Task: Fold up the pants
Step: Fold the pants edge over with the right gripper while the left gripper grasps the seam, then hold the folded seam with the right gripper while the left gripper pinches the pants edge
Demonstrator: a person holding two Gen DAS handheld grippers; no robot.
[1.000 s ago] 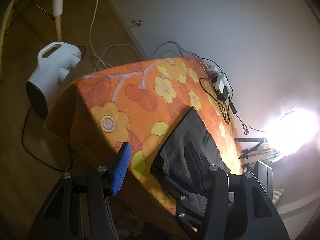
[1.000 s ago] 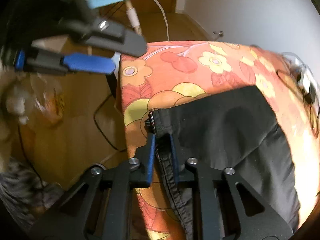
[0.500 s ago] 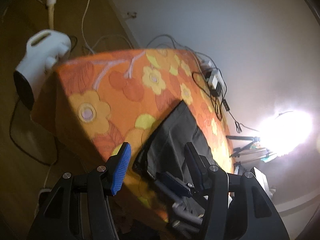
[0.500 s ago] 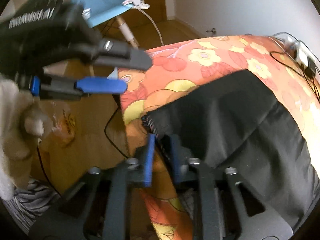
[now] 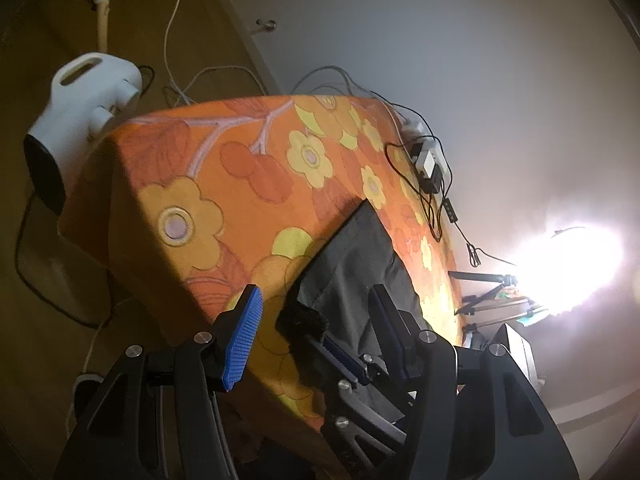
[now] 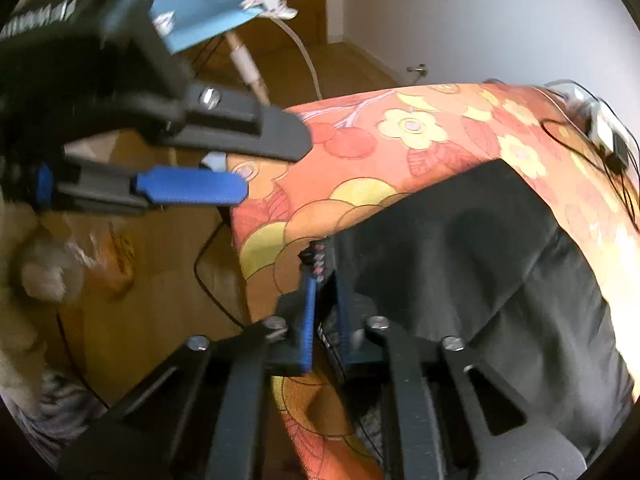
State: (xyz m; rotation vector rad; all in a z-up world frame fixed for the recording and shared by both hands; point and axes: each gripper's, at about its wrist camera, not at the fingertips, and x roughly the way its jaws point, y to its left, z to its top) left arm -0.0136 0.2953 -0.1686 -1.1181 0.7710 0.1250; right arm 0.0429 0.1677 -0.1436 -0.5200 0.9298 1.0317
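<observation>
Black pants (image 6: pixel 500 240) lie flat on a table under an orange flowered cloth (image 6: pixel 400 160), their waistband corner at the table's near edge. My right gripper (image 6: pixel 325 272) is closing on that waistband corner, and its blue pads press on the fabric. In the left wrist view the same pants (image 5: pixel 352 264) show, with the right gripper (image 5: pixel 308 332) pinching their corner. My left gripper (image 5: pixel 316 292) stands open with nothing between its fingers. In the right wrist view the left gripper (image 6: pixel 274 168) hovers in the air beside the table's corner.
A white appliance with a handle (image 5: pixel 84 96) stands on the wooden floor beyond the table. Cables and a power strip (image 5: pixel 428 164) lie along the table's far edge by the wall. A bright lamp (image 5: pixel 572 264) glares at the right. A blue seat (image 6: pixel 200 4) stands behind.
The right gripper's jaws have drawn closer together on the waistband corner. Both hands have tilted a little. The left gripper has stayed open beside the table's corner.
</observation>
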